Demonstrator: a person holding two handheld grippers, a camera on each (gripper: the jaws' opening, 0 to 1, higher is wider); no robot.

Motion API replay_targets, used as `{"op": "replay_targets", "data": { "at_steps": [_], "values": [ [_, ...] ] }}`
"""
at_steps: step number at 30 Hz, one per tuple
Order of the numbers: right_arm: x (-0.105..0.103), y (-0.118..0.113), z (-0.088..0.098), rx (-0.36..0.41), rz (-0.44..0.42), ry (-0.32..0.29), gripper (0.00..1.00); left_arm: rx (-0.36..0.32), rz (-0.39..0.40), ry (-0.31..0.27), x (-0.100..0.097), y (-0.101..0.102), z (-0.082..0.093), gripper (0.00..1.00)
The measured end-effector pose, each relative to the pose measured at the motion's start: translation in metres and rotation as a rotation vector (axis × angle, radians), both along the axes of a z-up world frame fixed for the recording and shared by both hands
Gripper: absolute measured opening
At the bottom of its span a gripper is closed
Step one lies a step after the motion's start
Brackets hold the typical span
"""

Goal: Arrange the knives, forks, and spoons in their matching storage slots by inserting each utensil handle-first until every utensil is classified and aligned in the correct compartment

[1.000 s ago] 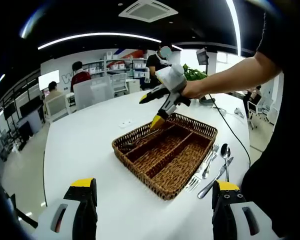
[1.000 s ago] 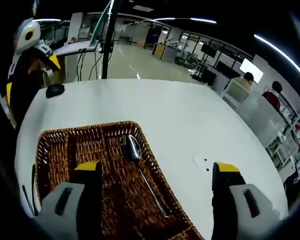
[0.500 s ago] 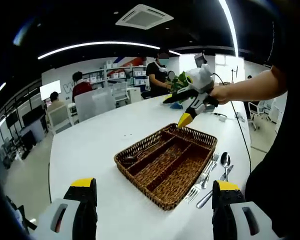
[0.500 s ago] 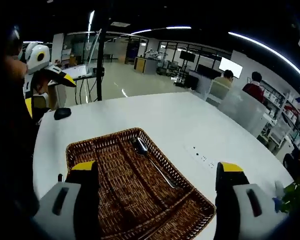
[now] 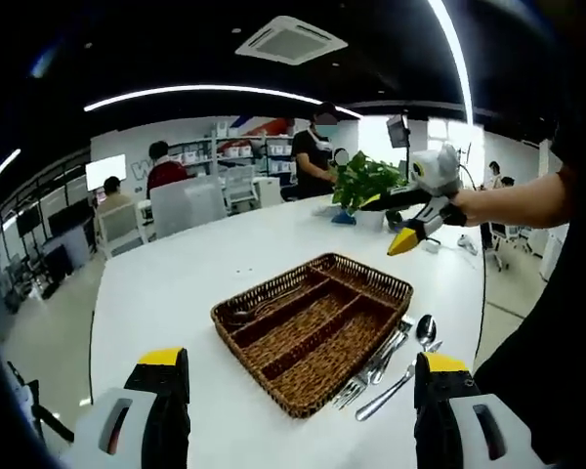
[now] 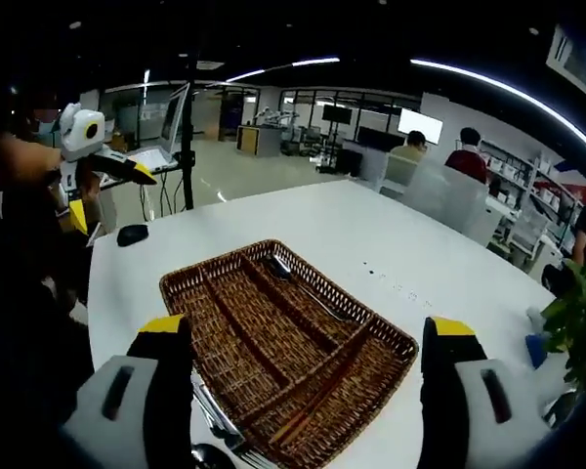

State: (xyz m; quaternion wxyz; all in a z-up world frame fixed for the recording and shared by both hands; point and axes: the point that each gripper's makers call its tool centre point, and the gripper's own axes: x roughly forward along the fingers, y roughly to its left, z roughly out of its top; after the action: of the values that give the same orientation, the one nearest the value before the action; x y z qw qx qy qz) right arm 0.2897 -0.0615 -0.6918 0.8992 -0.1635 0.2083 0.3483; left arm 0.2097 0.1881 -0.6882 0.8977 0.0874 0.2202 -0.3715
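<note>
Office desks, shelves and seated people are seen behind a broad white round surface (image 5: pixel 176 283). On it sits a brown woven wicker tray with three long compartments (image 5: pixel 313 327), ahead of the left claw (image 5: pixel 298 410), whose jaws are spread wide and empty. A steel spoon (image 6: pixel 278 266) lies in one outer compartment. Loose silver forks and spoons (image 5: pixel 391 366) lie just beside the tray. The right claw (image 6: pixel 308 396) hovers above the tray, likewise spread apart and empty.

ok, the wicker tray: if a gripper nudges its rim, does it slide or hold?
Probably slides: the wicker tray looks light and sits on a smooth white table. Likely stiff enough to move as one piece, given its woven walls and dividers. It is nearly bare, with one spoon in an outer slot, so little weight anchors it.
</note>
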Motion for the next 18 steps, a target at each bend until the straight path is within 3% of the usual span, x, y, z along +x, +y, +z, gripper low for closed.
{"op": "replay_targets", "data": {
  "at_steps": [8,18],
  "values": [
    [-0.037,-0.03,0.002,0.078,-0.086,0.018,0.99,0.032,-0.008,-0.004,-0.013,-0.011,-0.005,1.0],
    [-0.078,-0.062,-0.004,0.05,-0.116,0.013,0.99,0.036,-0.013,-0.021,-0.014,-0.015,-0.002,1.0]
  ]
}}
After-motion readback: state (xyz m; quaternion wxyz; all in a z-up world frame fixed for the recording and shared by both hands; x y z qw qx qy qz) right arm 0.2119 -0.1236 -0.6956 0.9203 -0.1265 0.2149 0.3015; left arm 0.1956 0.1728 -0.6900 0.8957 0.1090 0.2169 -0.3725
